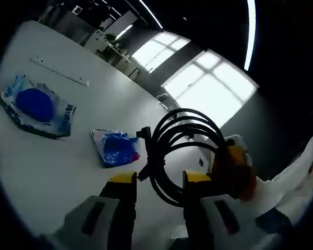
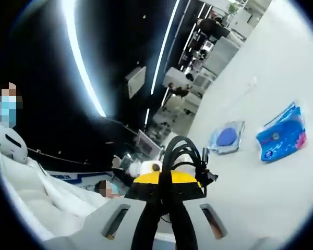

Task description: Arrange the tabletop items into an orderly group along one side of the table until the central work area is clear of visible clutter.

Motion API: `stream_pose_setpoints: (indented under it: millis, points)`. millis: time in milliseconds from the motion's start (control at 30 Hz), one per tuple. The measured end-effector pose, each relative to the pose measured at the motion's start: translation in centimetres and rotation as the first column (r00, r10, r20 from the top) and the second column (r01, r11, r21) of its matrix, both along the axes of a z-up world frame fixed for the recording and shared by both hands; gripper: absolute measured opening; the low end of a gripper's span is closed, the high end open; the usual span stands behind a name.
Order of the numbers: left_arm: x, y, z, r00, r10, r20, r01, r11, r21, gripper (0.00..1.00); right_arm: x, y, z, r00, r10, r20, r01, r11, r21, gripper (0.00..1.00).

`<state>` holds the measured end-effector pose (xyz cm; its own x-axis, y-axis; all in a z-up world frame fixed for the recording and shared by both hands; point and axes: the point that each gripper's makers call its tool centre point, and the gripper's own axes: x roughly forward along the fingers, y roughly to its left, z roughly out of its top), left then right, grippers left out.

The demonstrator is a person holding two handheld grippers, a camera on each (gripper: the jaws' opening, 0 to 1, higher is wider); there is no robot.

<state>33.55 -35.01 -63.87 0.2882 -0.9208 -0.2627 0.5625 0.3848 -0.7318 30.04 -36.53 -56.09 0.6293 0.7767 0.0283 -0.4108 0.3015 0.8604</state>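
A coiled black cable [image 1: 180, 151] hangs in the air above the white table [image 1: 52, 172]. My right gripper [image 2: 167, 181] is shut on the black cable [image 2: 183, 151], whose loops rise past its yellow tips. The right gripper [image 1: 232, 169] also enters the left gripper view from the right, behind the coil. My left gripper [image 1: 160, 178] is open, and the coil's lower loops hang in the gap between its jaws. On the table lie a clear packet with a round blue pad [image 1: 39, 107] [image 2: 227, 138] and a blue and pink packet [image 1: 117, 148] [image 2: 281, 135].
A thin pale strip [image 1: 60, 72] lies farther back on the table. A person's white sleeve [image 1: 297, 177] is at the right, and white clothing [image 2: 36, 192] is at the left of the right gripper view. Desks and bright windows [image 1: 208, 88] stand beyond the table.
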Motion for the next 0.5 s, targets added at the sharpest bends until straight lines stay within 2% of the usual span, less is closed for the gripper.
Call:
stream_pose_setpoints:
  millis: [33,67,133,200,400,500]
  points:
    - [-0.5,-0.3,0.6,0.998,-0.052,0.030,0.053,0.998,-0.029,0.08,0.0,-0.3,-0.8,0.999,-0.020,-0.026,0.019,1.000,-0.020,0.01]
    - [-0.2,0.0,0.0,1.000,-0.020,0.012,0.019,1.000,0.013,0.08,0.1,-0.3,-0.9,0.999,-0.025,-0.024,0.025,1.000,-0.012,0.01]
    - [-1.0,-0.1,-0.1,0.999,-0.047,0.013,0.046,0.998,0.029,0.08,0.0,-0.7,-1.4,0.997,-0.050,-0.055,0.050,0.999,0.014,0.01]
    - [-1.1,-0.1,-0.4,0.998,-0.055,0.029,0.053,0.997,0.059,0.08,-0.4,-1.0,-1.9,0.996,-0.057,-0.062,0.058,0.998,0.004,0.01]
    - [-1.2,0.3,-1.6,0.998,-0.062,0.011,0.060,0.990,0.132,0.06,-0.4,-1.9,-3.9,0.989,-0.122,-0.086,0.113,0.988,-0.102,0.00]
    - [-1.3,0.5,-2.7,0.997,-0.075,0.000,0.073,0.978,0.197,0.06,-0.3,-2.2,-5.4,0.986,-0.145,-0.084,0.123,0.968,-0.221,0.00]
